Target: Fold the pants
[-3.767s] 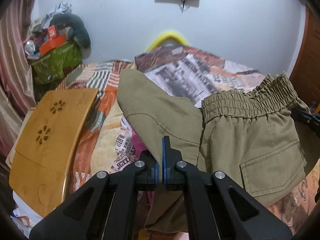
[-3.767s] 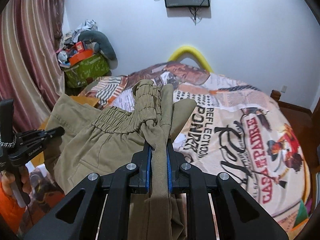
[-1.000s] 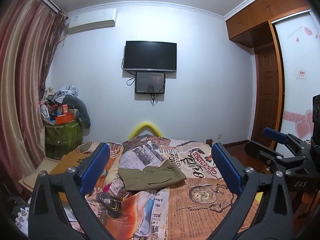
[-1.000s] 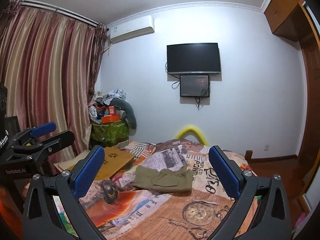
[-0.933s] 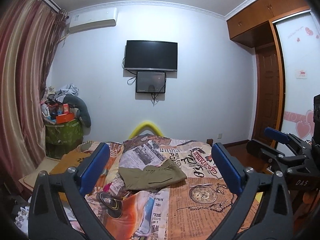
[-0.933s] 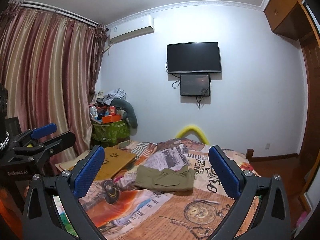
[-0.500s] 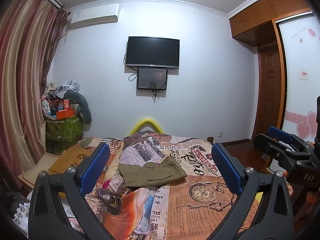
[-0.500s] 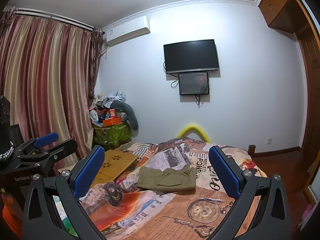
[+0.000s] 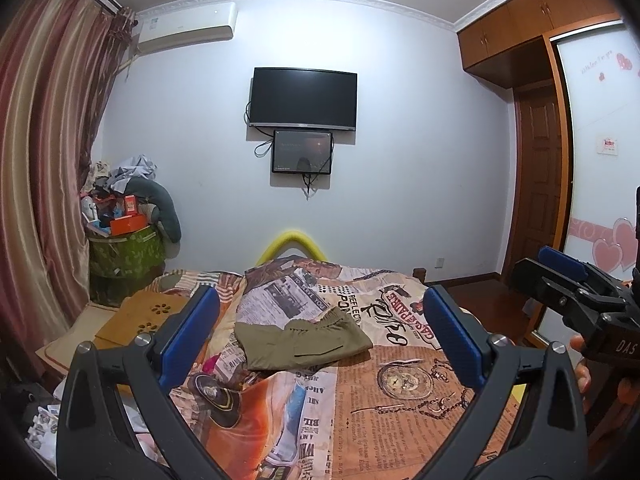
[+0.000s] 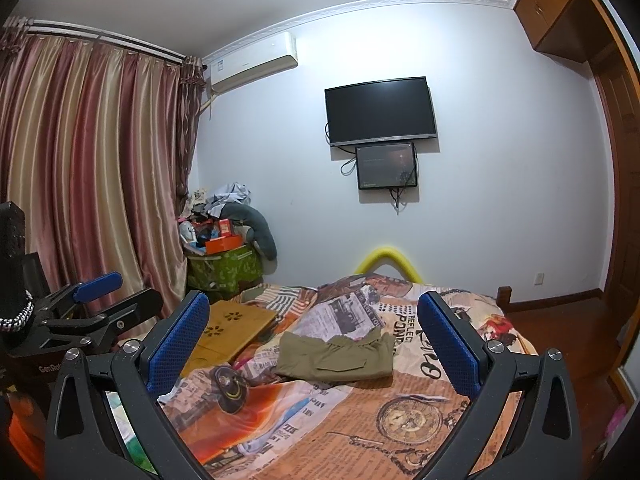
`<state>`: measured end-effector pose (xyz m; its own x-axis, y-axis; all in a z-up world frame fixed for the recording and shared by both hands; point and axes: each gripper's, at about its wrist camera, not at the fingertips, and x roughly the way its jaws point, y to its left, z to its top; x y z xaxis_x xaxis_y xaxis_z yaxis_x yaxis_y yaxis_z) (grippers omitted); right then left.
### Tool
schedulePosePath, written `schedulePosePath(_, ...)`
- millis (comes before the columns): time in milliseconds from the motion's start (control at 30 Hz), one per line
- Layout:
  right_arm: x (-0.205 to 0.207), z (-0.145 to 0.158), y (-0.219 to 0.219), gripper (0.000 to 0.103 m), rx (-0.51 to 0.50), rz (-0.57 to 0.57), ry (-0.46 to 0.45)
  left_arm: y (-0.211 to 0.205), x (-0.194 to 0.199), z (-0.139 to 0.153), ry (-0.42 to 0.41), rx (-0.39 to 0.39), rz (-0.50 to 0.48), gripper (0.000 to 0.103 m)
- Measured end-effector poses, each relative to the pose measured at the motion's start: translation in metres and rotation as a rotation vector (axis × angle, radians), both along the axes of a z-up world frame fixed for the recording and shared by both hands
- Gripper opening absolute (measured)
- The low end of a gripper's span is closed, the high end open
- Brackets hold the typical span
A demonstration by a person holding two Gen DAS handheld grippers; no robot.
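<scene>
The olive pants are seen lying folded on the printed bedspread, just right of the wooden lap desk. The left gripper and right gripper are held wide apart and empty, well short of the pants

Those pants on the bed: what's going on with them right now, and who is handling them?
Nobody is touching them. The olive pants lie folded in a compact bundle on the printed bedspread, beside a wooden lap tray. A person holds a two-finger tool in each hand; the left claw and right claw both stand wide open and empty, held back from the bed. The folding looks done.
</scene>
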<state>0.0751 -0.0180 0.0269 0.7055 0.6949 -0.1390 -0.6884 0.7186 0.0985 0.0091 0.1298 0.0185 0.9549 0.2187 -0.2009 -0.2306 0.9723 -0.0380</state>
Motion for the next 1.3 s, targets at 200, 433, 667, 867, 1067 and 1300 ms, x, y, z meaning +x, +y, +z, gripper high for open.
schedulePosePath(200,-0.0007,-0.0005,0.0005,0.103,-0.001,-0.003,0.003,-0.0005,0.0018,-0.0022,0.006,-0.004,-0.007,0.103)
schedulePosePath(433,-0.0009,-0.0024,-0.0010,0.103,0.009,-0.003,0.018,0.0006,0.0016,-0.0019,0.006,-0.005,-0.009,0.103)
schedulePosePath(667,0.0001,-0.0036,-0.0013,0.103,0.011,-0.002,0.032,-0.0006,0.0026,-0.0038,0.011,-0.004,-0.021,0.103)
schedulePosePath(867,0.0001,-0.0025,-0.0007,0.103,0.010,-0.003,0.033,-0.0002,0.0019,-0.0031,0.013,-0.003,-0.028,0.103)
schedulePosePath(1067,0.0001,-0.0018,-0.0015,0.103,0.013,-0.007,0.033,0.0016,0.0016,-0.0028,0.018,-0.012,-0.044,0.103)
schedulePosePath(1300,-0.0006,-0.0007,-0.0017,0.103,0.017,-0.007,0.033,0.0047,-0.0002,-0.0034,0.016,-0.028,-0.044,0.103)
